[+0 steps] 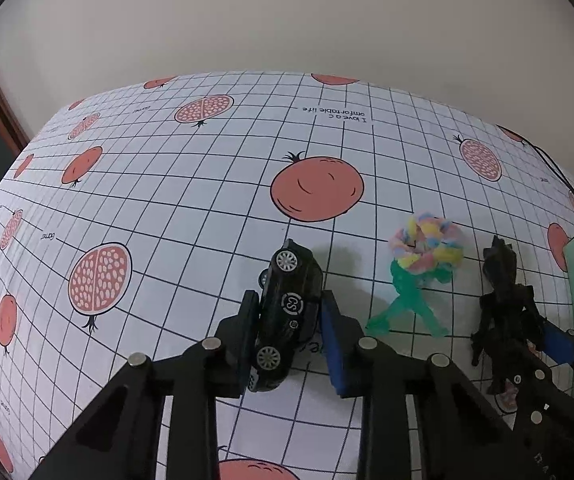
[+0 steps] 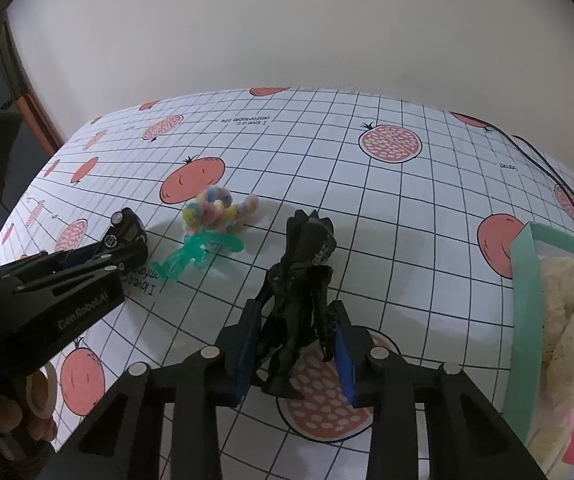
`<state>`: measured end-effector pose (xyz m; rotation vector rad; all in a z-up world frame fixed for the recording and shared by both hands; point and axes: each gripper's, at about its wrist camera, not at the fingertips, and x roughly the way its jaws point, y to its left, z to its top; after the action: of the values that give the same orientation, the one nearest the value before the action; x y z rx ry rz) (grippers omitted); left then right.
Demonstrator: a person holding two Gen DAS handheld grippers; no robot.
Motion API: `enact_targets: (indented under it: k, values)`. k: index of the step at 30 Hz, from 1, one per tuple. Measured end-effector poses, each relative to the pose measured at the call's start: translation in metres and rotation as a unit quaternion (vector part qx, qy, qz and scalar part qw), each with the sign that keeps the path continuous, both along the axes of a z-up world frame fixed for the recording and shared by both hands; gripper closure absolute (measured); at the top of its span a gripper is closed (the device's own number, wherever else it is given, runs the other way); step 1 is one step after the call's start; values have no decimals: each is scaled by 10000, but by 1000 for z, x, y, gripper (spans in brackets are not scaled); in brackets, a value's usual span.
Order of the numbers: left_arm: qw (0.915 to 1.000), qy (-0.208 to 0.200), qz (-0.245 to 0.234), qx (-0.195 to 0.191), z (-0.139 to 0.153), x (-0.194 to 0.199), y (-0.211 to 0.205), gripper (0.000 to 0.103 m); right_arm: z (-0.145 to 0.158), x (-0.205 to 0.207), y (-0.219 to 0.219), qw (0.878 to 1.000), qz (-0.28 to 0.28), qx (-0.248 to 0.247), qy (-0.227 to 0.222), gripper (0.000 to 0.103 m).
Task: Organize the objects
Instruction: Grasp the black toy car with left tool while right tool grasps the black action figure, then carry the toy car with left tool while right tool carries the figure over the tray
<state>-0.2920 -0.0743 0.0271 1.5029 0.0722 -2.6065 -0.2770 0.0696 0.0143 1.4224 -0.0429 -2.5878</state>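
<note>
A: What is seen nearest in the left wrist view?

B: The left gripper is seen pinching a black toy car, turned on its side, its long axis running away from the camera, over the pomegranate-print tablecloth. Whether the car is lifted cannot be told.

A: And the right wrist view?

B: The right gripper is closed around a black figurine, held upright. A mint-green bin with cloth inside lies to its right, nearer this gripper, but is cut off by the frame. A pom-pom ball and a green figure lie between the grippers.
</note>
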Motion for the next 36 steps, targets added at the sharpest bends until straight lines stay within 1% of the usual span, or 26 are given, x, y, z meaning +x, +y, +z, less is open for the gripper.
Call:
enact_targets:
  k: [4, 6, 8, 11, 15, 18, 25, 30, 33, 36]
  values:
    - [10000, 27, 1, 62, 7, 0, 0, 72, 2, 2, 0, 10000, 53, -37, 46, 70]
    - [10000, 38, 6, 56, 11, 0, 1, 72, 6, 3, 0, 9999, 94, -79, 93, 77]
    - [10000, 37, 23, 85, 14, 0, 1, 72, 11, 3, -1, 9998, 147, -89, 137, 79]
    - [9998, 16, 87, 177, 17, 0, -2, 72, 12, 4, -3, 9996, 223, -65, 137, 79]
    - [9994, 6, 173, 308, 20, 1, -5, 72, 12, 4, -2, 9995, 251, -158, 105, 80]
    - [9993, 23, 175, 344, 22, 1, -5, 72, 15, 4, 0, 9992, 235, -293, 120, 83]
    - [9990, 20, 174, 420, 25, 0, -5, 72, 22, 5, 3, 9990, 195, -353, 178, 83]
    - [9984, 67, 202, 529, 33, 1, -5, 72, 39, 7, 9, 9979, 182, -491, 390, 83]
    - [9979, 142, 208, 598, 41, 1, -5, 72, 51, 8, 15, 9973, 127, -520, 498, 83]
    - [9970, 300, 160, 695, 55, 2, -3, 72, 60, 9, 22, 9969, 77, -516, 591, 83]
